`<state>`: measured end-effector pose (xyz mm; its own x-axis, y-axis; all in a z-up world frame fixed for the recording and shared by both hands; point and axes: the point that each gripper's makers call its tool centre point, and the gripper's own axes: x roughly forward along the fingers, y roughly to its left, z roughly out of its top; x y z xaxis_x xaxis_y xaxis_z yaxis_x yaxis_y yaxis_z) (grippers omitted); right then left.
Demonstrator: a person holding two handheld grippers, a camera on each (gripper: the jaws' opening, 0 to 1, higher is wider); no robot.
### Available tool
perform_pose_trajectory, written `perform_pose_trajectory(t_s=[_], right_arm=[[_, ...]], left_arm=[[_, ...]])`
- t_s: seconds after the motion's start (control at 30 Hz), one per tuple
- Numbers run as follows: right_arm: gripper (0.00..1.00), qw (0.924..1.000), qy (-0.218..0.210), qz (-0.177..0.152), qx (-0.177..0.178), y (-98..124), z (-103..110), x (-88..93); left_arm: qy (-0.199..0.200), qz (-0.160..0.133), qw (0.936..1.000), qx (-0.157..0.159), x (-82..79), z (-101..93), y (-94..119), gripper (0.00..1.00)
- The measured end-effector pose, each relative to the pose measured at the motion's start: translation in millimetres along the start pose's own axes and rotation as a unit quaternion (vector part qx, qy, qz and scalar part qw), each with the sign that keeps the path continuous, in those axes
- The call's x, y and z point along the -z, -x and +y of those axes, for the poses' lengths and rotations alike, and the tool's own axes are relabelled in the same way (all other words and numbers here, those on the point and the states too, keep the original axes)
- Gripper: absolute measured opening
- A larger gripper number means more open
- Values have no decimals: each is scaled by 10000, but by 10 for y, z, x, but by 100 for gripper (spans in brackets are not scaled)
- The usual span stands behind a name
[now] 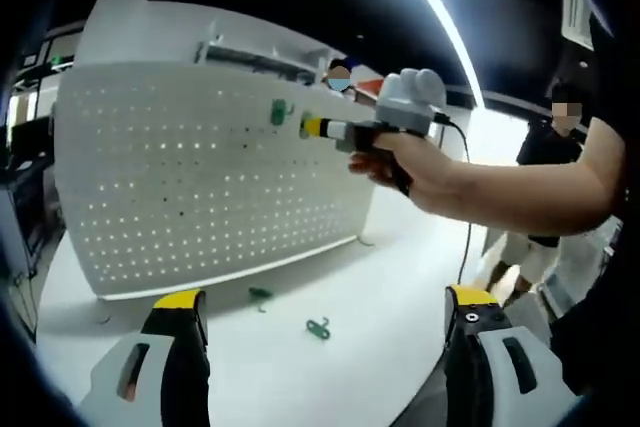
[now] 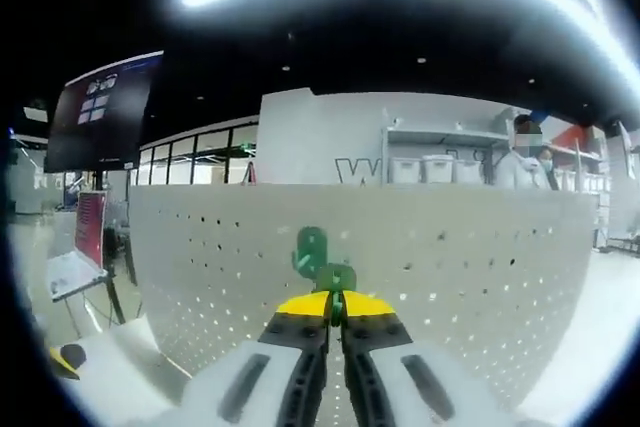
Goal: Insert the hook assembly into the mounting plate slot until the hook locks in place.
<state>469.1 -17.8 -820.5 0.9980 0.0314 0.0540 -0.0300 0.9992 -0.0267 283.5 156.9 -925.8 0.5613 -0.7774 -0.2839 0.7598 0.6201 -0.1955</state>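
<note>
In the left gripper view, the white perforated mounting plate (image 1: 200, 177) stands upright across the left and centre of the frame on a white table (image 1: 380, 277). Low in the frame the left gripper (image 1: 325, 322) shows its two yellow-tipped jaws wide apart with nothing between them. Between those jaws, on the tabletop, lie two loose green hooks (image 1: 318, 327), small and blurred, so their shape is hard to read. Up on the plate, right of centre, a green hook assembly (image 1: 279, 112) sits against the holes, with the yellow tip of the right gripper (image 1: 312, 127) at it; a person's hand (image 1: 405, 162) holds that gripper, the arm running off the right edge.

In the right gripper view, the plate (image 2: 450, 267) spans the middle of the frame. At lower centre the right gripper (image 2: 335, 305) has its jaws pressed together on the hook assembly (image 2: 320, 262), which rises against the plate. Whether the hook is seated in a slot cannot be made out.
</note>
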Motion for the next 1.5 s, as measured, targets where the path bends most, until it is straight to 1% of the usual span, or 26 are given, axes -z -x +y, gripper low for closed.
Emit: perform_pose_trajectory(t_s=[0.03, 0.33, 0.53, 0.6, 0.77, 0.93, 1.1, 1.23, 1.27, 1.5], right_arm=[[0, 9999, 54, -52, 88, -28, -29, -24], [0, 9993, -7, -215, 290, -176, -158, -115], [0, 9987, 137, -333, 359, -242, -200, -176], [0, 9986, 139, -338, 382, -247, -212, -176], [0, 9983, 172, -362, 435, -270, -231, -158], [0, 9978, 277, -380, 472, -290, -239, -160], [0, 9972, 267, -445, 538, -284, -239, -159], [0, 9975, 197, -363, 569, -306, -248, -82], [0, 9974, 236, -386, 569, -315, -250, -91], [0, 9973, 287, -384, 554, -326, -265, -83]], left_arm=[[-1, 0, 10000, -6, -4, 6, 0, 100], [46, 58, 10000, -63, 29, 86, 6, 99], [88, 68, 9999, -101, 52, 132, 6, 98], [96, 111, 9998, -120, 59, 142, 7, 98], [64, 91, 9998, -139, 27, 188, -6, 98], [125, 30, 9997, -210, 1, 239, 8, 98], [156, 81, 9996, -231, 46, 248, 15, 97], [209, 143, 9993, -265, 105, 275, 29, 97], [202, 176, 9992, -280, 122, 285, 40, 97], [225, 151, 9989, -387, 114, 349, 84, 97]])
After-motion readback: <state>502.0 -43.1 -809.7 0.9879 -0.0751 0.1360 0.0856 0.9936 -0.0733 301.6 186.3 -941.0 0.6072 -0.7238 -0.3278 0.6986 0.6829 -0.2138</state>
